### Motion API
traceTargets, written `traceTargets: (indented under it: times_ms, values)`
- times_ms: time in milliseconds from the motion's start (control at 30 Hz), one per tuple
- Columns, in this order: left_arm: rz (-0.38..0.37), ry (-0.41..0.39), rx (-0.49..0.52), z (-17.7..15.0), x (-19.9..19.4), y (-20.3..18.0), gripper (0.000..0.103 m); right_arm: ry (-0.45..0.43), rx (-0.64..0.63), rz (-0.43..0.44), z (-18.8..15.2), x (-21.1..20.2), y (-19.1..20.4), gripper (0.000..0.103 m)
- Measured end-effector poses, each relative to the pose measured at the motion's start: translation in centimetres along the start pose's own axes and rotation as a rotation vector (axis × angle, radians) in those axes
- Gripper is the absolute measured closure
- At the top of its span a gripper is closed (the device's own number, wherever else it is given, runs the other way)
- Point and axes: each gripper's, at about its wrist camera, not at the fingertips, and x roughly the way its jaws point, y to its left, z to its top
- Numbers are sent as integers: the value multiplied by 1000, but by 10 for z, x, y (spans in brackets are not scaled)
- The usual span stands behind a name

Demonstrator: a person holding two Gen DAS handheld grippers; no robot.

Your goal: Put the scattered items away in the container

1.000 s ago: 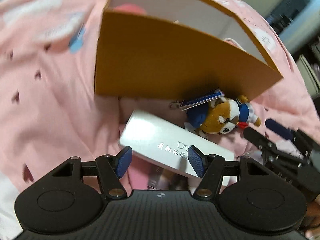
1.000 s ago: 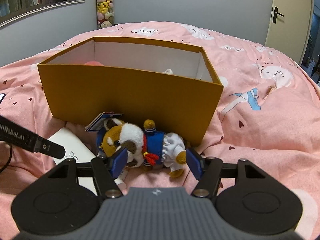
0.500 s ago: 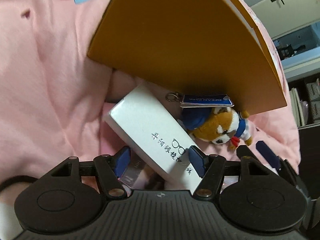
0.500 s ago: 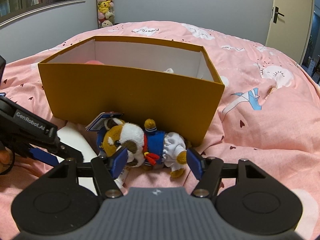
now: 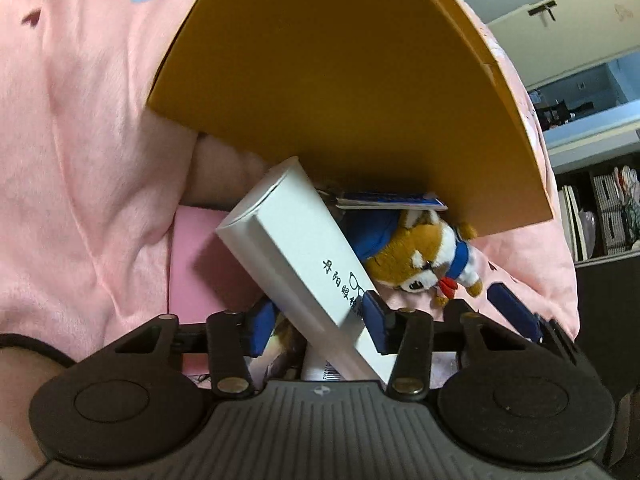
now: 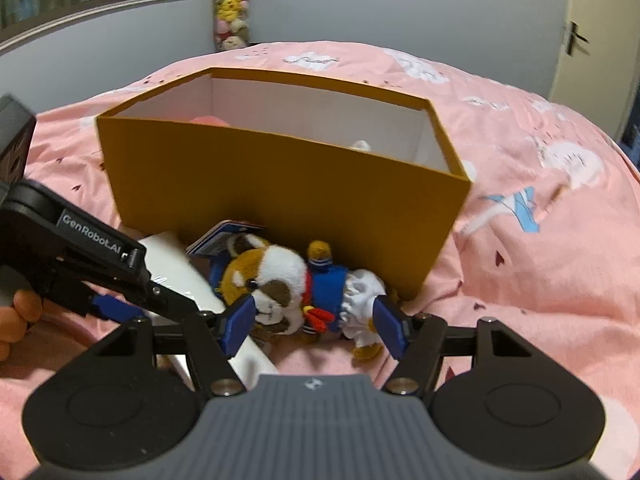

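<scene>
The left hand-held gripper (image 5: pixel 318 322) has the white box (image 5: pixel 296 252) between its blue pads (image 5: pixel 374 322), and its jaws are closing; the right-hand pad touches the box's printed face, but whether the other pad bears on it yet I cannot tell. The box's long axis runs away from this gripper, slanting up and to the left toward the orange container (image 5: pixel 340 92), its far end close under the container's near wall. The pads sit across its narrow width near its closer end, so the grip looks well placed, though an end-held long box may droop when lifted. Black Chinese characters and a small drawing of spectacles run along its top face; a barcode shows at its near end.

The right hand-held gripper (image 6: pixel 316 330) is open at a middling width, its pads either side of the plush toy (image 6: pixel 296 280) but not pressing on it. The toy lies crosswise to this gripper, head toward the white box (image 6: pixel 180 276), legs the other way, right against the container's (image 6: pixel 280 196) near wall. By my judgement the right hand is the nearer one to the toy and the left to the box.

The left gripper's arm (image 6: pixel 92 240) reads "GenRobot.AI". A blue tag (image 6: pixel 218 236) sits at the toy's head; its print is too small to read. All of it lies on a pink bedspread (image 6: pixel 540 260), and the container already holds some items, partly hidden.
</scene>
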Motion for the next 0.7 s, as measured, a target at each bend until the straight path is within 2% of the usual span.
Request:
traceTargets:
  times_ms: [100,167,200,333,467,667,700]
  values:
    - [5,-15,6,-3,-3,-4,53,14,-68,17,2,0,4,36]
    - [8,-27,18,-5,-6,-8,54,34,-92,34,3,2,6,43]
    - [10,-33,30,-6,-8,-10,55,47,-101,38,2,4,6,53]
    - [8,-41,69,-10,-6,-16,56,105,-107,51,-1,11,8,64]
    - [13,-23,78,-9,3,-19,57,152,-102,79,-5,18,9,67]
    - [42,26,78,-7,17,-19,54,163,-103,96,-8,21,9,67]
    - [49,29,78,-7,18,-19,53,166,-100,104,-8,22,8,70]
